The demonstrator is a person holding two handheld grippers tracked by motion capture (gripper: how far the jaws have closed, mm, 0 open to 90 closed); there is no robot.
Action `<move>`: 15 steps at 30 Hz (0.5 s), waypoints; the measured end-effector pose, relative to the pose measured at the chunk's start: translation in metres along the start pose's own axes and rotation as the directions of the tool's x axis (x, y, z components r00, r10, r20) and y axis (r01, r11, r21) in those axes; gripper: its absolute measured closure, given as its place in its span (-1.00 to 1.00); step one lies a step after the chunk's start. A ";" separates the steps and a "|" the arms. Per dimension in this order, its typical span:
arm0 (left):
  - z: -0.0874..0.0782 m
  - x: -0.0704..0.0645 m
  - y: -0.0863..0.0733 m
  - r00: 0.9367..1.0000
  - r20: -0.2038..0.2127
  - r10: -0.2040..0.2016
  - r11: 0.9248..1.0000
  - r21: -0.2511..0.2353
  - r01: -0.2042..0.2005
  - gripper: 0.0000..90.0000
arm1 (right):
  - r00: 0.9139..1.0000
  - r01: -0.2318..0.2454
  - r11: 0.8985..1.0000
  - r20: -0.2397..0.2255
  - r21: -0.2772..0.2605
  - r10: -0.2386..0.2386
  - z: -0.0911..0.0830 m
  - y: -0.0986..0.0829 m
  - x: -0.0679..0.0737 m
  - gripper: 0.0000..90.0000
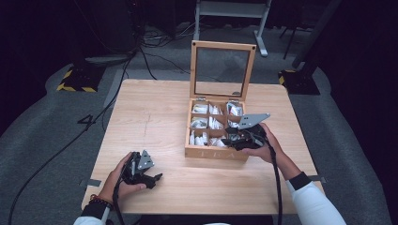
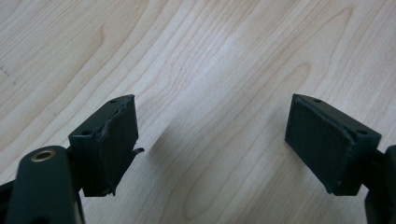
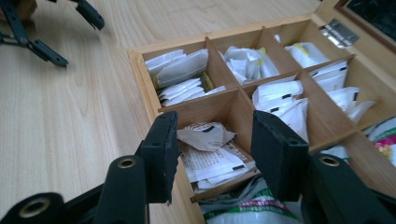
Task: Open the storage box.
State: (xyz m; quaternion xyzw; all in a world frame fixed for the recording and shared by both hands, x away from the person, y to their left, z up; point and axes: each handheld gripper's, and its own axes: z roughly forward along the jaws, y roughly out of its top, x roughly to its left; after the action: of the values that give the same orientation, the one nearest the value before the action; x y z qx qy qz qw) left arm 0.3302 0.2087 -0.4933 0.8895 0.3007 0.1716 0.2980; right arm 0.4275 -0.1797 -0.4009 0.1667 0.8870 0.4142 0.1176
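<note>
A wooden tea box point(image 1: 213, 153) stands right of centre on the table, its glass-paned lid point(image 1: 222, 70) upright at the back. Its compartments hold white tea bags point(image 1: 202, 123). My right gripper point(image 1: 230, 142) hovers over the front right compartments. In the right gripper view it point(image 3: 212, 149) is open, its jaws either side of a crumpled white packet point(image 3: 205, 135) lying in the box point(image 3: 138, 80), with nothing gripped. My left gripper point(image 1: 154, 180) rests near the table's front left. It point(image 2: 212, 140) is open wide over bare wood.
The light wooden table point(image 1: 159, 108) has bare room left of the box. A colourful green and pink packet point(image 3: 243, 205) lies in the box's nearest compartment. Cables point(image 1: 70, 140) trail over the grey floor, and yellow-and-black striped stand feet point(image 1: 75, 79) flank the table's far corners.
</note>
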 end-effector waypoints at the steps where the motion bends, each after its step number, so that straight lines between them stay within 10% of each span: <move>1: 0.000 0.001 -0.001 1.000 0.003 -0.002 1.000 -0.003 0.002 -0.61 | 1.000 0.002 1.000 -0.005 0.010 -0.002 0.004 0.000 0.000 0.15; 15: 0.004 0.012 -0.014 0.990 0.101 -0.094 0.993 -0.063 0.101 -0.64 | 1.000 -0.010 0.996 -0.029 0.091 0.013 0.039 0.002 -0.005 0.25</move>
State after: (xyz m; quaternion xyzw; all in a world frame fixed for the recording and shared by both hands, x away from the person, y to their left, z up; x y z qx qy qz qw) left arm 0.3353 0.2238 -0.5039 0.8704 0.3229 0.1234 0.3505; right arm 0.4458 -0.1533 -0.4239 0.1710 0.9057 0.3763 0.0946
